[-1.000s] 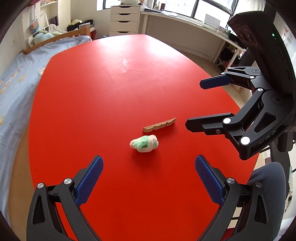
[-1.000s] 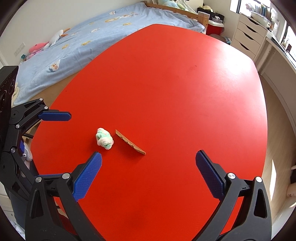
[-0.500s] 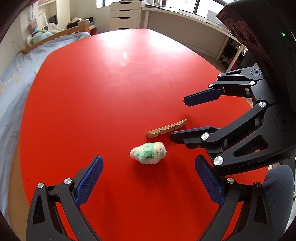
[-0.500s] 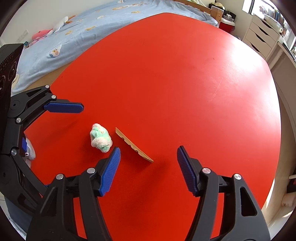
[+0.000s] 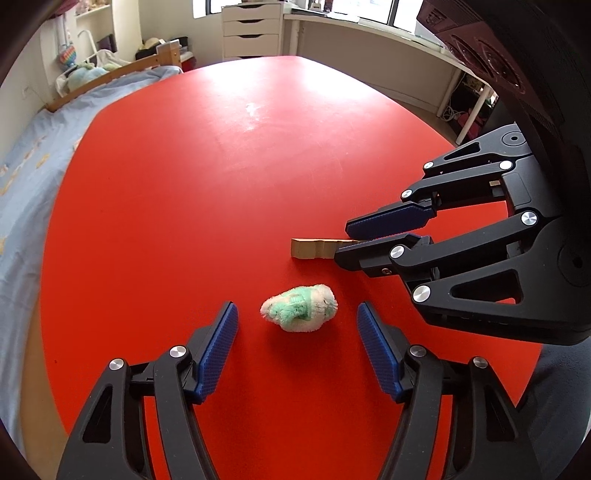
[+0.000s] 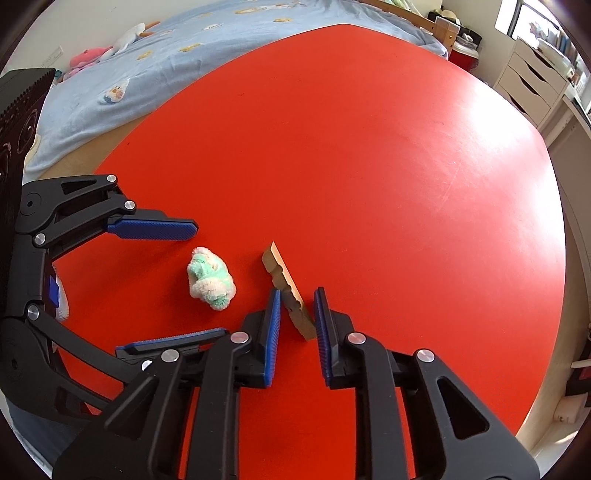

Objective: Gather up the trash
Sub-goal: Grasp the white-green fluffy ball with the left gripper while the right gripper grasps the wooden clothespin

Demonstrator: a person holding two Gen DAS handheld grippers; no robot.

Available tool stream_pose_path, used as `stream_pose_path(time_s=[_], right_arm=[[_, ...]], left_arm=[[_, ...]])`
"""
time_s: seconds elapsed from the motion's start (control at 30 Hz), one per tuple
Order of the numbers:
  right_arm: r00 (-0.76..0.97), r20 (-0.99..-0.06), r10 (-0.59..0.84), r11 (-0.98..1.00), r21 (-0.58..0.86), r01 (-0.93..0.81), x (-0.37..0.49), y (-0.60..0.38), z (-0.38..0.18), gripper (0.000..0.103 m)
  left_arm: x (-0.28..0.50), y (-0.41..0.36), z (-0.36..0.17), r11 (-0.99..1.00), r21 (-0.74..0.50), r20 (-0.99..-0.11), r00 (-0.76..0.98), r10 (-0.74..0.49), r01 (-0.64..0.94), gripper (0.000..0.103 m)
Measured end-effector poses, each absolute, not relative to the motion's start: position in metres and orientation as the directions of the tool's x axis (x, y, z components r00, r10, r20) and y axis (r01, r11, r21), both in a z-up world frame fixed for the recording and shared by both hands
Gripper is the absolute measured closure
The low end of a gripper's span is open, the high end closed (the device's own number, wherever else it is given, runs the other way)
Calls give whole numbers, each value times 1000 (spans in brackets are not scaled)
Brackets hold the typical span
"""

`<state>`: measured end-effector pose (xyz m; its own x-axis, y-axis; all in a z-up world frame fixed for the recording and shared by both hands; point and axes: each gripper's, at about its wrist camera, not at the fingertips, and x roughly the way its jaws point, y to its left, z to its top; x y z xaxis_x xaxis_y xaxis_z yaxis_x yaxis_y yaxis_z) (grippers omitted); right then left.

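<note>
A fluffy green-and-white ball [image 5: 299, 308] lies on the red table [image 5: 184, 166], with a notched wooden strip [image 5: 310, 248] just beyond it. My left gripper [image 5: 297, 312] straddles the ball and its jaws are closing, but a gap shows on both sides and the pads do not touch it. My right gripper [image 5: 343, 240] comes in from the right. In the right wrist view, the right gripper [image 6: 297, 293] is closing with the wooden strip [image 6: 279, 269] pinched between its blue pads. The strip's far end sticks out ahead. The ball [image 6: 210, 280] sits between the left gripper's fingers [image 6: 155, 229].
A bed with a blue sheet [image 5: 22, 166] runs along the table's left side. White drawers [image 5: 251, 33] and a long desk [image 5: 369, 37] stand under the windows beyond the far edge. The table's near edge lies close behind both grippers.
Both pairs of jaws have narrowed. The right gripper came down over the wooden strip and closed onto it. The left gripper's fingers drew in around the ball.
</note>
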<state>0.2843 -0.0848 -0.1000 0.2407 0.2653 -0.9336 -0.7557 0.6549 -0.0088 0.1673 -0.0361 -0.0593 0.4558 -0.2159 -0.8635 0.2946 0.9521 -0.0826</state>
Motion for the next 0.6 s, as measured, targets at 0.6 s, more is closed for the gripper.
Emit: stream_pose_path(time_s=[0.6], right_arm=[[255, -931, 260, 704, 2, -711, 284, -96, -93, 94]], left_arm=[[166, -37, -50, 952, -71, -859, 466, -210, 298, 75]])
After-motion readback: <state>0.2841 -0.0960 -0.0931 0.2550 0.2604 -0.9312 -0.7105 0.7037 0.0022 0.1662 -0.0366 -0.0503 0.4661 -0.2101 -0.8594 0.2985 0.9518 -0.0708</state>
